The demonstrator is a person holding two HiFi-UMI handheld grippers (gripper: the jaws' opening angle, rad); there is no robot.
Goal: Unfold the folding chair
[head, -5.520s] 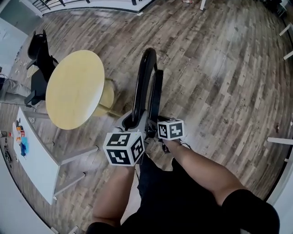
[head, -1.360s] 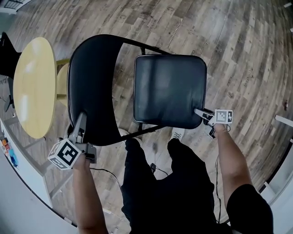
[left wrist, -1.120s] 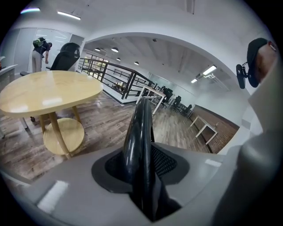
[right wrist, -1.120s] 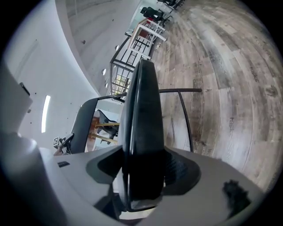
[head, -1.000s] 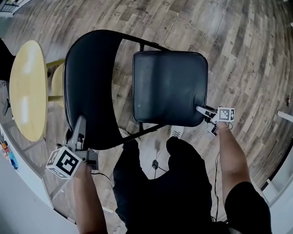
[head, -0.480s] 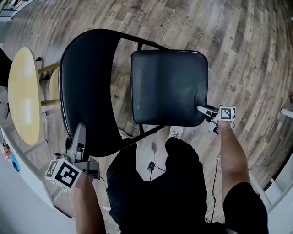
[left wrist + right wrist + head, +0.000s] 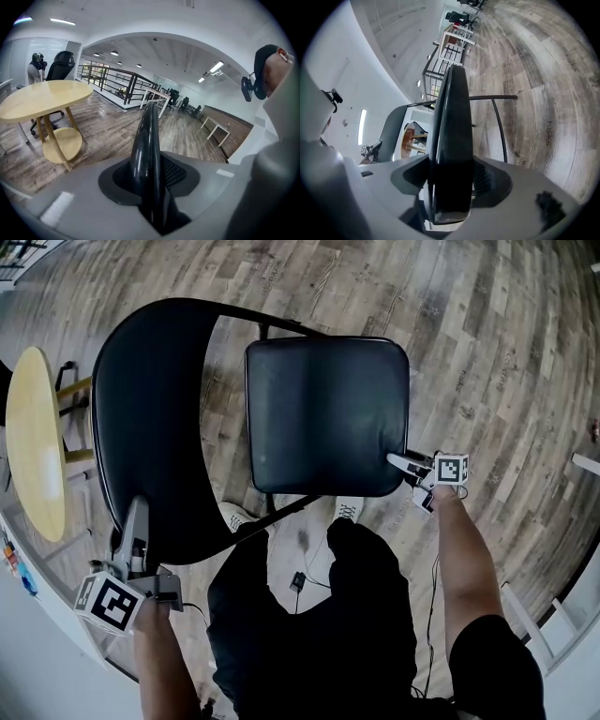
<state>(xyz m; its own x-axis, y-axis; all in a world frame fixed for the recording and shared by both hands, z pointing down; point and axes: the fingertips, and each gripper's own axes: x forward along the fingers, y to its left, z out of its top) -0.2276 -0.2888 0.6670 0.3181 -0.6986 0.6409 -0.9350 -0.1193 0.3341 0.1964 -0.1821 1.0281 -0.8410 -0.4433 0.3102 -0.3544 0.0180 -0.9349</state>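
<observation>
The black folding chair stands open on the wood floor. Its curved backrest is at the left and its padded seat lies flat at the right. My left gripper is at the backrest's near lower edge. Its jaws have just been closing, and in the left gripper view the backrest's rim runs up between the pressing pads of that gripper. My right gripper is shut on the seat's near right corner. In the right gripper view the seat's edge fills the gap of the gripper.
A round yellow table with a lower shelf stands left of the chair, close to the backrest. The person's dark-clad legs are right behind the chair. A person by an office chair, a railing and white desks are farther off.
The chair, folded flat several seconds ago, now stands open. Over the last second the left gripper drew the backrest left and toward me; the right gripper sank a little with the seat.
</observation>
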